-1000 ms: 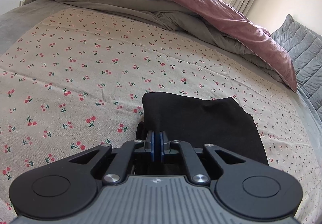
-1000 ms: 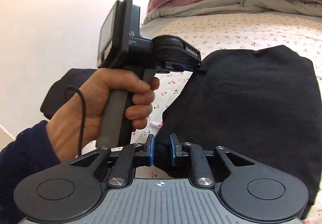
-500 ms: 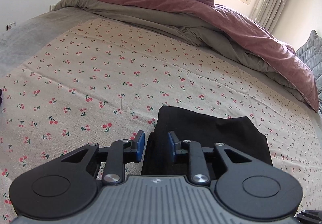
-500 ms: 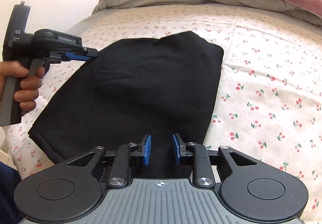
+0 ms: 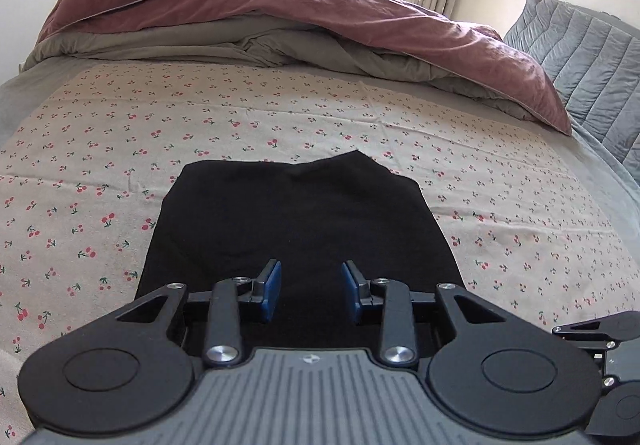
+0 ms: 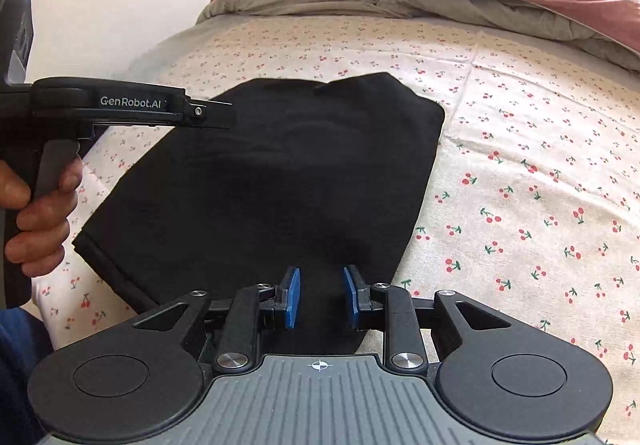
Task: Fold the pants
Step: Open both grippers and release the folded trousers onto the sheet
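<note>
The black pants (image 5: 296, 213) lie flat on the cherry-print sheet (image 5: 120, 149), folded into a compact rectangle. My left gripper (image 5: 311, 274) hovers over their near edge. Its jaws are opening, the blue pads stand apart, and the cloth lies beneath them, not pinched. In the right wrist view the same pants (image 6: 272, 173) fill the middle. My right gripper (image 6: 321, 277) is open at their near right corner, with the black cloth under its pads. A hand (image 6: 36, 221) holds the left gripper (image 6: 218, 113) level above the pants' left side.
A maroon and grey duvet (image 5: 320, 21) is heaped along the far side of the bed. A grey quilted pillow (image 5: 580, 57) lies at the far right. A pale wall (image 6: 100, 5) borders the bed on the left. A dark blue sleeve (image 6: 16, 365) shows at the lower left.
The left gripper went from shut on the pants' corner to open and shifted over their near edge. The right gripper came down and widened slightly. The pants now lie flat.
</note>
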`<state>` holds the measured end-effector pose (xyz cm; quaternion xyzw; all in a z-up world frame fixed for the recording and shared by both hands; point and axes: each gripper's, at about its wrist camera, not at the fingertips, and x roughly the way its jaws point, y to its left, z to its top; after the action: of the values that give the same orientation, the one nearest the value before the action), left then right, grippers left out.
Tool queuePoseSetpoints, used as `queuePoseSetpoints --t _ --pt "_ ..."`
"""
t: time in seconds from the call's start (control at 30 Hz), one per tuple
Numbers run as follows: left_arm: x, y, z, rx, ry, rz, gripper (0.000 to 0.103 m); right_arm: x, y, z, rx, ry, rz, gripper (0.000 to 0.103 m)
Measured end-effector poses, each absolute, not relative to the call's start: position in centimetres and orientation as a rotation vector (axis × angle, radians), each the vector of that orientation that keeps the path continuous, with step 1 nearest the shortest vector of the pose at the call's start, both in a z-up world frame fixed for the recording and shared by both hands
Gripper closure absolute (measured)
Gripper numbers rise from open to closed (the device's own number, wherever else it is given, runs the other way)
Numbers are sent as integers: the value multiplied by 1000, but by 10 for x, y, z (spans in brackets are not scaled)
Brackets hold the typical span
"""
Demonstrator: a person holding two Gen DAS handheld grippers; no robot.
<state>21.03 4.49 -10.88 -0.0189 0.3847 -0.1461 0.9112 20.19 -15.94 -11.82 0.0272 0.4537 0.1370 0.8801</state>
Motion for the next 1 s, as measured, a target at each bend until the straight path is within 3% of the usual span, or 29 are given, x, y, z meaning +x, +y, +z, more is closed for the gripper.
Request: queuePoseSetpoints --t 0.1,0.6,1.0 --pt "215 46 -134 -41 899 -253 68 202 -151 -129 13 954 274 78" --pt "209 53 -133 -69 920 -260 68 162 -131 -116 -187 973 414 78" --pt "210 50 -133 -55 928 -265 67 241 -182 -114 63 888 308 78"
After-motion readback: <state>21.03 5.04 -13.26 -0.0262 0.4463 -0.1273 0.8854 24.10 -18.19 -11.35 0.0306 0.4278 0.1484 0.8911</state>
